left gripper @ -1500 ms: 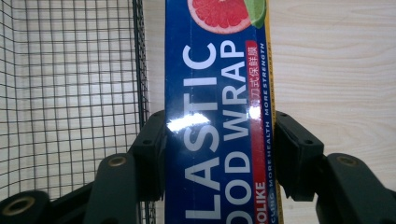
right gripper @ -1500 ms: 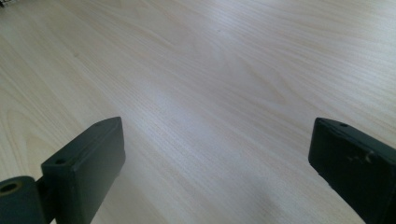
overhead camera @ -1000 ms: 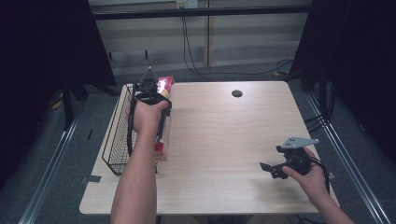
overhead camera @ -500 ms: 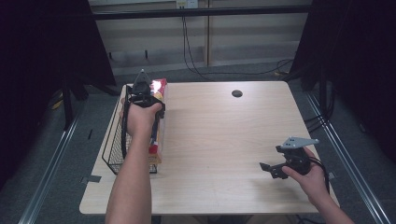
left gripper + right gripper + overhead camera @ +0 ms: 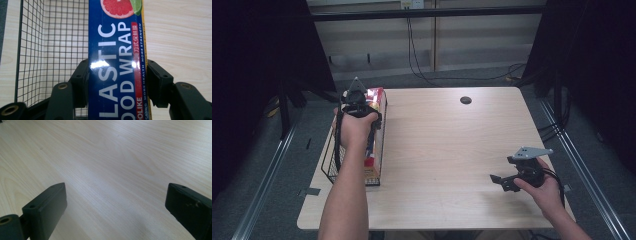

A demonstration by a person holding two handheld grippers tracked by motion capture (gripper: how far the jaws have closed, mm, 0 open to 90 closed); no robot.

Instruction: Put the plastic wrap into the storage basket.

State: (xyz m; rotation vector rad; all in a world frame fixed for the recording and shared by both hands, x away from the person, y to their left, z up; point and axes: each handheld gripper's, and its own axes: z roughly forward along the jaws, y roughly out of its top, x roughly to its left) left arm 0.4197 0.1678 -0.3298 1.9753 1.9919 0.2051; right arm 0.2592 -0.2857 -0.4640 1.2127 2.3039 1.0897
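Note:
A long blue box of plastic food wrap (image 5: 117,50) with a grapefruit picture is clamped across its width by my left gripper (image 5: 117,75). In the high view the food wrap box (image 5: 374,162) runs lengthwise along the right rim of a black wire basket (image 5: 328,167), with the left gripper (image 5: 358,106) pointing down at its far half under the person's hand. Whether the box rests on anything I cannot tell. My right gripper (image 5: 498,181) is held low over the table's front right, jaws wide apart with bare wood between them (image 5: 117,202).
The wire basket (image 5: 50,37) stands at the left edge of the light wooden table (image 5: 452,145) and looks empty. A small dark round spot (image 5: 465,100) sits near the far edge. Dark cables and metal rails run around the table.
The left hand has carried the food wrap box a little to the left, toward the basket. The right hand has stayed where it was.

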